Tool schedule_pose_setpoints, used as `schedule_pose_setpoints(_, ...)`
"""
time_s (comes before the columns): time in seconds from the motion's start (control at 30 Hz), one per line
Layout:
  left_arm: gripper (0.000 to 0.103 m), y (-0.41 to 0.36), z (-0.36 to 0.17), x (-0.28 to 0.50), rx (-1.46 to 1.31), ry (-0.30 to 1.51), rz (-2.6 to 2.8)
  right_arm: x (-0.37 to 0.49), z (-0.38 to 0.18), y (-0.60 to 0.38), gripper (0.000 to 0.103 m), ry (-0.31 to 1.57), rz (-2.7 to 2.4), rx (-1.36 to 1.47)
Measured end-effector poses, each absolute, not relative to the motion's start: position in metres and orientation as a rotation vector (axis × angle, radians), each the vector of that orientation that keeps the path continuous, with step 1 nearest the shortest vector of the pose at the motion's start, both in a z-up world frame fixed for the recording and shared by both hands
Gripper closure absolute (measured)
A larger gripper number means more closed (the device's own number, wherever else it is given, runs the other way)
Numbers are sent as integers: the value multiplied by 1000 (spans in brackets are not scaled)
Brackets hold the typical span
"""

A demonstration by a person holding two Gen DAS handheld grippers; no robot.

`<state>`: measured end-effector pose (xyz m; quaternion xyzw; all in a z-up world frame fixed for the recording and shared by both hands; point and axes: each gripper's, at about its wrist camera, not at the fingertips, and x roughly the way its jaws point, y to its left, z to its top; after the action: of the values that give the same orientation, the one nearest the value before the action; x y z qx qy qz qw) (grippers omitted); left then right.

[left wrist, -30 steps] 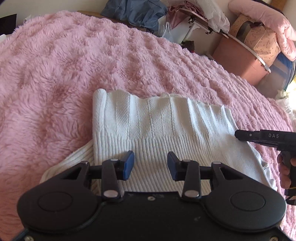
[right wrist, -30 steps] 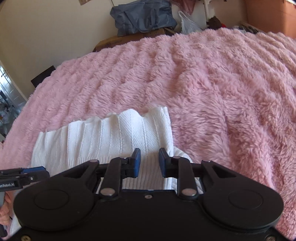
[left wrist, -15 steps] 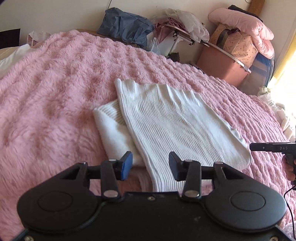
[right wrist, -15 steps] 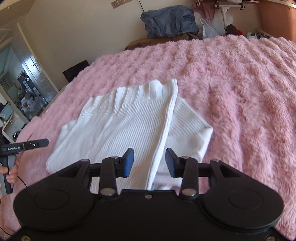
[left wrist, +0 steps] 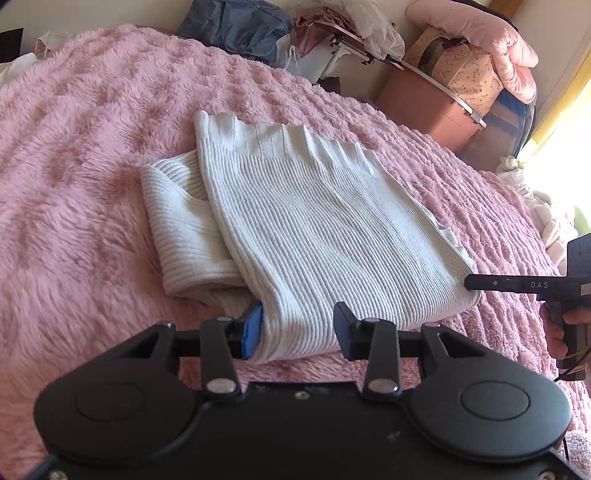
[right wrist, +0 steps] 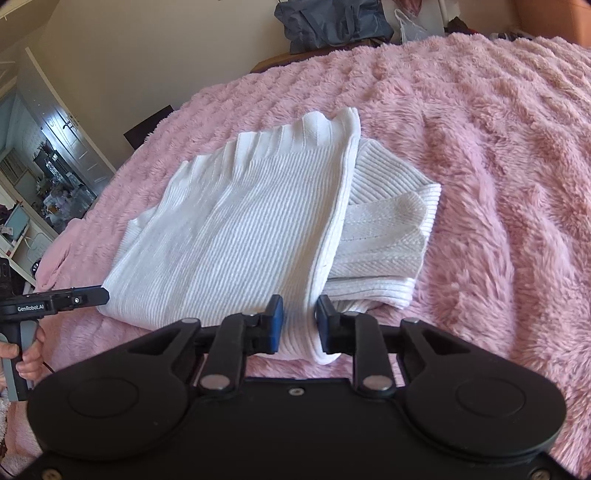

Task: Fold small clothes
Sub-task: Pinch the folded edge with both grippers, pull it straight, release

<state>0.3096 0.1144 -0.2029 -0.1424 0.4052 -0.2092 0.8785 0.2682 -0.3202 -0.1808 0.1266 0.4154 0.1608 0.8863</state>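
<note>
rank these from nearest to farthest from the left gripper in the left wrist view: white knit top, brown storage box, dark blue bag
From the left gripper:
1. White knit top: its near folded edge lies between the closing jaws.
2. Brown storage box: beyond the bed, upper right.
3. Dark blue bag: beyond the bed's far edge, top centre.

Box and bag are close; the bag looks slightly farther.

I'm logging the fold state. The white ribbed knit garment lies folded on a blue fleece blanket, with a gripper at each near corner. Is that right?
Not quite: the blanket is pink, not blue, as both wrist views show. The rest holds: the white ribbed knit garment lies folded on it, with the left gripper and the right gripper at its near corners, jaws closing around the fabric.
</note>
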Motion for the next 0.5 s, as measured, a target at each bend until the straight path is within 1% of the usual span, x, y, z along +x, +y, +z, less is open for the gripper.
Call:
schedule_pose_setpoints(0.07, 68, 113, -206, 313, -292, 869, -434, 268, -181, -322, 91, 864, 329, 268)
schedule_pose_setpoints(0.1, 80, 114, -207, 315, -301, 877, -428, 268, -181, -324, 92, 863, 330, 277)
schedule_pose_setpoints(0.13, 89, 117, -209, 316, -319, 882, -424, 267, -181, -325, 93, 862, 331, 286)
schedule_pose_setpoints(0.17, 92, 120, -211, 316, -346, 881, -423, 267, -182, -326, 93, 860, 324, 290)
schedule_pose_setpoints(0.27, 94, 132, -210, 309, -418, 854, -429, 264, -183, -329, 94, 853, 321, 310)
schedule_pose_setpoints(0.5, 99, 148, -199, 290, -452, 837, -474, 248, -169, -332, 95, 828, 364, 315)
